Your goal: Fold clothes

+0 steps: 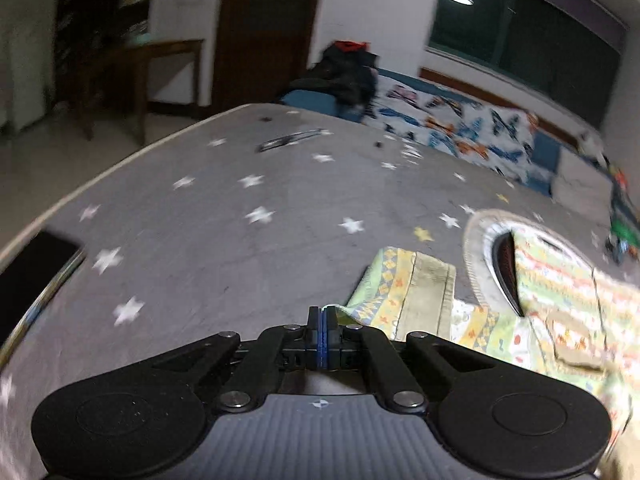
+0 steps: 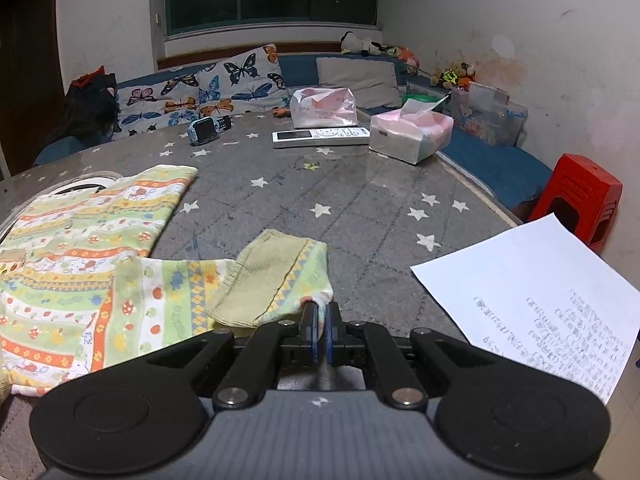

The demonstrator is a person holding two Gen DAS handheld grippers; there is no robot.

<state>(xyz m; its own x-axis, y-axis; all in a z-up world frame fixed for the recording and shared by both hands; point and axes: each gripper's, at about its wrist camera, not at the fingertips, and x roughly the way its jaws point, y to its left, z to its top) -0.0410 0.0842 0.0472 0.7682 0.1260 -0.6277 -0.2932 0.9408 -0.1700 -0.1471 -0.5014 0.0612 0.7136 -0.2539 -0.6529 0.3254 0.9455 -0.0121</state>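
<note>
A small striped garment [image 2: 80, 240] in green, yellow and orange lies on the grey star-patterned tablecloth [image 2: 360, 200]. In the right wrist view my right gripper [image 2: 320, 312] is shut on the corner of its ribbed cuff [image 2: 272, 276], which is folded back toward me. In the left wrist view the same garment [image 1: 560, 300] spreads to the right, and its other ribbed cuff [image 1: 416, 292] lies just right of my left gripper [image 1: 322, 312]. The left jaws are pressed together with a thin edge of the cuff caught at their tips.
A printed sheet of paper [image 2: 540, 296] overhangs the table's right edge. A tissue box [image 2: 412, 136], a pink packet [image 2: 324, 108], a remote [image 2: 320, 136] and a blue watch [image 2: 204, 130] sit at the back. A dark phone [image 1: 32, 280] lies at the left edge. A round white mat [image 1: 480, 256] lies under the garment.
</note>
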